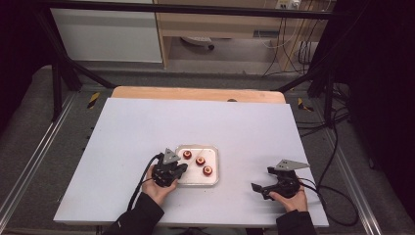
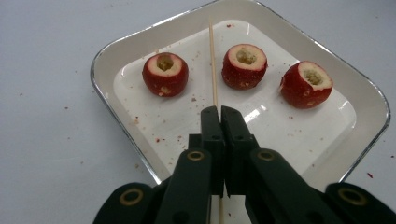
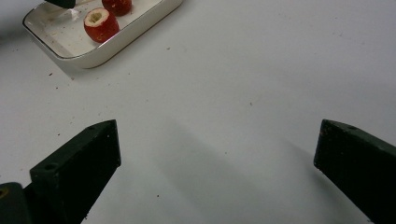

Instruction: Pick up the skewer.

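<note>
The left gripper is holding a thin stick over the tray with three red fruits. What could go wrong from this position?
1. The left gripper pinches the thin skewer far from its tip, so it might bend or snap when pushed into a cored fruit.
2. The fruits sit loose in the white tray and could roll away, since the right gripper is open and apart.

Bench (image 1: 147,127): bare beyond, left and right of the white tray (image 1: 214,177). Inside the tray, three cored red fruits (image 2: 244,66) and a thin skewer (image 2: 212,60) obstruct. Right claw (image 3: 217,154), jaws wide apart, over unobstructed surface.
</note>
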Available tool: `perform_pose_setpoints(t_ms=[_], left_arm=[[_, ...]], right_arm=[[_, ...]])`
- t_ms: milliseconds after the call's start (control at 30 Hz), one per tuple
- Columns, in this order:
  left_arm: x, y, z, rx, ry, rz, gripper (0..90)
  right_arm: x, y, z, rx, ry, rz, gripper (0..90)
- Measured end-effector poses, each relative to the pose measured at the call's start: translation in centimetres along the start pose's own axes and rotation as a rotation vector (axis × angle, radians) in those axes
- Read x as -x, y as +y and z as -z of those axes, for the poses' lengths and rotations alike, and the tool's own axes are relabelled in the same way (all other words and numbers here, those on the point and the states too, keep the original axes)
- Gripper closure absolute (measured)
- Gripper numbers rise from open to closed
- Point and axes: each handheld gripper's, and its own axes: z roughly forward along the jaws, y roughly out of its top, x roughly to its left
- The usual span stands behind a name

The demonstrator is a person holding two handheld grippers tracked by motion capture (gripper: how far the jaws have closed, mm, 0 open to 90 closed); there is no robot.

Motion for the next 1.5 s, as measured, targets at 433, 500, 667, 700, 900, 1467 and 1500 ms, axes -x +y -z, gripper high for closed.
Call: perform_pose_setpoints(t_ms=[433,500,667,700,900,1467,1500], left_arm=[[-0.3,0.4,1.3,0.037,-0.054,-0.023,88.5],[-0.3,0.4,1.5,0.034,-0.064,-0.034,88.5],[0.1,0.5,1.7,0.035,-0.080,-0.055,88.5],[0.1,0.6,1.7,0.033,-0.084,-0.059,88.5],[0.6,0.7,1.8,0.028,-0.101,-0.080,88.5],[2.0,1.6,2.1,-0.011,-0.164,-0.159,88.5],[2.1,1.7,2.1,-0.013,-0.166,-0.164,88.5]], right_arm=[[-0.3,0.2,-0.1,-0.002,0.001,0.020,0.8],[-0.5,0.3,-0.2,-0.008,0.000,0.018,0.6],[-0.8,0.5,-0.3,-0.010,-0.004,0.043,0.5],[-0.9,0.6,-0.3,-0.011,-0.003,0.049,0.5],[-1.6,0.9,-0.7,-0.024,-0.023,0.073,0.5],[-4.1,2.7,-1.7,-0.074,-0.062,0.229,2.8],[-4.3,2.9,-1.8,-0.078,-0.062,0.239,2.9]])
